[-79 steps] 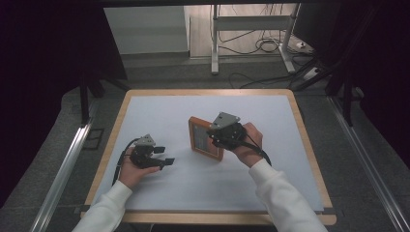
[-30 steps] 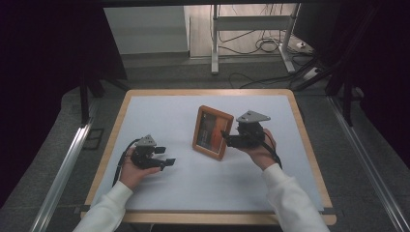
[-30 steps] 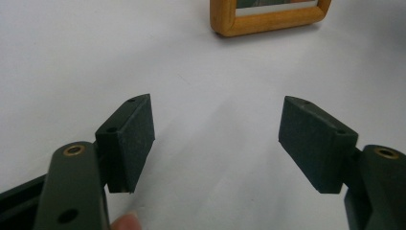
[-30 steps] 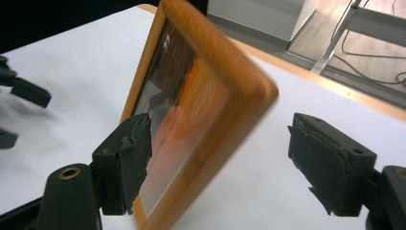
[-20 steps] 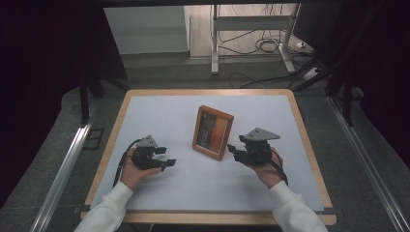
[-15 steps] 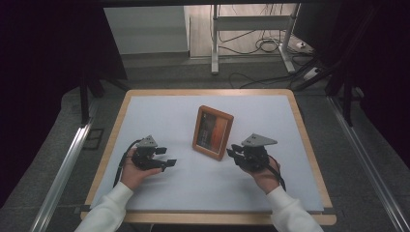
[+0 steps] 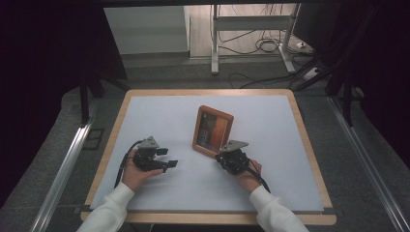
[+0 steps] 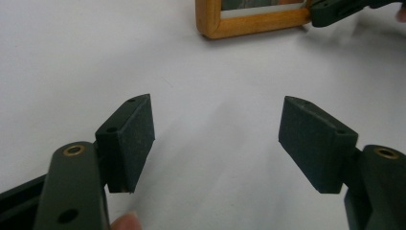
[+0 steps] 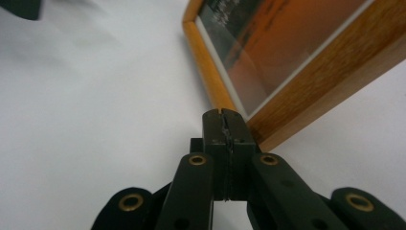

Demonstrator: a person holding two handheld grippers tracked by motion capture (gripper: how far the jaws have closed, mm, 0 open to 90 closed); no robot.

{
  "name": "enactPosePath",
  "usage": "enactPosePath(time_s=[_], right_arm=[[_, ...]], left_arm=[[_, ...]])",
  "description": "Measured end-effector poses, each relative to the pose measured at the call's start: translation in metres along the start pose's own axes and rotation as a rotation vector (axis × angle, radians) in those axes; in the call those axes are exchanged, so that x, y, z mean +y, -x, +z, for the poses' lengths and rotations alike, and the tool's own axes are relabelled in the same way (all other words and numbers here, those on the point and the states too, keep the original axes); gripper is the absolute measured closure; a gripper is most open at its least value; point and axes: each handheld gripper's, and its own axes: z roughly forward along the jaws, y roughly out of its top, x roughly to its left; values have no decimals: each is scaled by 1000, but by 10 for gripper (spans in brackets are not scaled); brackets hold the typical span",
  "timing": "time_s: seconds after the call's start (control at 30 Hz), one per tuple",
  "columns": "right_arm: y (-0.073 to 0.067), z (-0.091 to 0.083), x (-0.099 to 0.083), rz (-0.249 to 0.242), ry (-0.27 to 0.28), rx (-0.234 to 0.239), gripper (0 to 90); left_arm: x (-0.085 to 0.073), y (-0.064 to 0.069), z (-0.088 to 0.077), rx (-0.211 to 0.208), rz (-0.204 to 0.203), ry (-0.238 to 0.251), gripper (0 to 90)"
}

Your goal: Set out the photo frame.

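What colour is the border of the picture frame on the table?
The picture frame has a light orange-brown wooden border, seen best in the right gripper view.

Frame: small wooden picture frame (image 7: 213, 131), warm honey-coloured wood, grain showing, smooth satin finish.
Glazing: glossy clear pane over an orange and dark print, catching pale reflections.
Table top: matt white sheet (image 7: 159, 121), smooth, paper-like, edged by a light wooden rim (image 7: 309, 145).
Left gripper (image 8: 218, 139): matt black plastic arms, brass-coloured rivets, pads (image 8: 131, 139) dull and finely grained, rubbery-looking.
Right gripper (image 9: 224, 120): same matt black plastic, brass-coloured rivets.
Sleeves: white cloth (image 7: 113, 210), soft.
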Motion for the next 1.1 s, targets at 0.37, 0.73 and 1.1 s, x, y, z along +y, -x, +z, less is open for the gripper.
enactPosePath(time_s=[0.37,0.73,1.1], right_arm=[[12,-1,-1,17,6,-19,900],[20,-4,-3,26,23,-29,900],[26,-8,-2,42,41,-40,900]], left_arm=[[-1,0,-5,11,4,7,277],[-4,0,-7,14,-3,9,277],[-4,-1,-7,14,-1,8,277]])
